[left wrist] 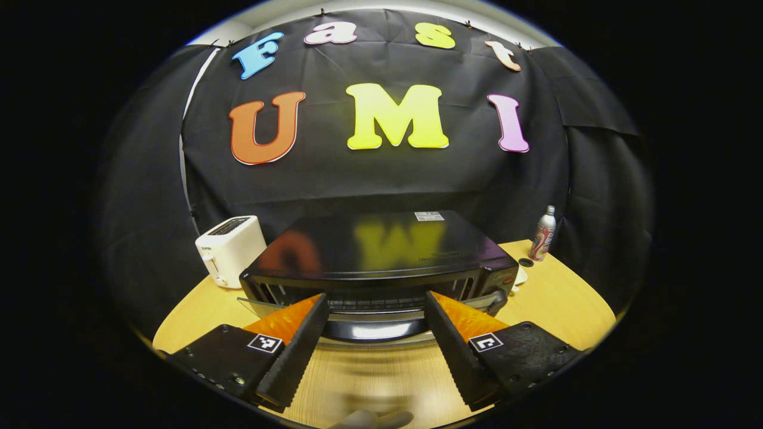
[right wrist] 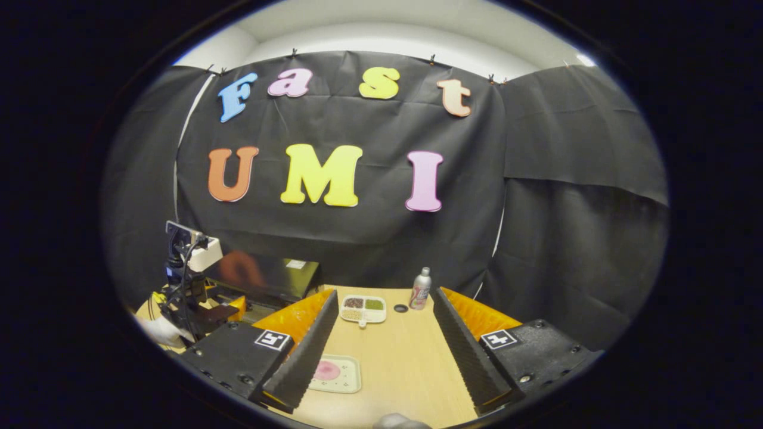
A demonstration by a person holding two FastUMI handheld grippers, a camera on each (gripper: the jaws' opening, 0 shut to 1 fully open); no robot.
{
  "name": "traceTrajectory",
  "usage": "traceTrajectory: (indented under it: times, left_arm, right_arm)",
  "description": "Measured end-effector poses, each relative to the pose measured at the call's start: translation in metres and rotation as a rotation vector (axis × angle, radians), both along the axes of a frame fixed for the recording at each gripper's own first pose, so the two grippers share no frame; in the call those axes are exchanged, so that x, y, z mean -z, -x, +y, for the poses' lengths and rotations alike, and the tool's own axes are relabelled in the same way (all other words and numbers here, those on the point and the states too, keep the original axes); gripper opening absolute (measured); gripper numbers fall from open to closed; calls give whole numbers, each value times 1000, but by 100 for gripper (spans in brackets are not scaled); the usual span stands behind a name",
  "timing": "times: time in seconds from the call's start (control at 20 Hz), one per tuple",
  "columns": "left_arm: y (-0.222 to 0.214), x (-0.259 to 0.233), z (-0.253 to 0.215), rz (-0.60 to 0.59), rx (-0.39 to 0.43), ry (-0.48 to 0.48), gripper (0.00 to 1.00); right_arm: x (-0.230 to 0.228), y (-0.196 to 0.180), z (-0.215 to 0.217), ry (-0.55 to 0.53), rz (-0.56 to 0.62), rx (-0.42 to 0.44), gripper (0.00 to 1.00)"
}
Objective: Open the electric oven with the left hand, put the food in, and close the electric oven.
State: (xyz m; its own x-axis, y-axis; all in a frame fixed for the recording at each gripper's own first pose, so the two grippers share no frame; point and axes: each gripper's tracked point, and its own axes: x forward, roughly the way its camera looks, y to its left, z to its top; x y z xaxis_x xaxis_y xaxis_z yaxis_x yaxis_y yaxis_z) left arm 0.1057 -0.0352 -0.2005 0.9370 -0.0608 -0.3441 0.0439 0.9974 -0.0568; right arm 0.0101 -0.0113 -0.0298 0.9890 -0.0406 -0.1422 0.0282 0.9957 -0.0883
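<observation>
The black electric oven stands straight ahead in the left gripper view. Its glass door leans outward, partly open, and the door handle lies low between my fingers. My left gripper is open, its fingers on either side of the handle without pressing on it. In the right gripper view the food, a pink piece on a small pale tray, lies on the table by the left finger. My right gripper hangs open above the table, holding nothing. The oven is at the left there, with the left gripper and a gloved hand before it.
A white toaster stands left of the oven. A bottle and a black cap sit at the back right of the wooden table. A divided dish of grains lies near the bottle.
</observation>
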Motion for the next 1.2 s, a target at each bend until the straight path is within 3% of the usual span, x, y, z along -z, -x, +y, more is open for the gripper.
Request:
traceTrajectory:
  times: [0.3,0.35,0.4,0.7,1.0,1.2]
  left_arm:
    - [42,21,-3,50,3,5,98]
    - [49,26,-4,58,4,5,90]
    - [55,31,-4,65,4,5,98]
    - [76,48,-7,25,-1,-13,98]
    - [94,73,-13,87,4,4,96]
    - [109,99,-15,169,5,15,96]
  right_arm:
    - [3,0,21,-10,3,-55,97]
    - [3,1,24,-8,4,-63,100]
    - [5,2,26,-5,4,-71,97]
    - [13,9,29,1,23,-83,100]
    - [13,16,23,15,25,-79,96]
    - [19,18,22,16,40,-80,100]
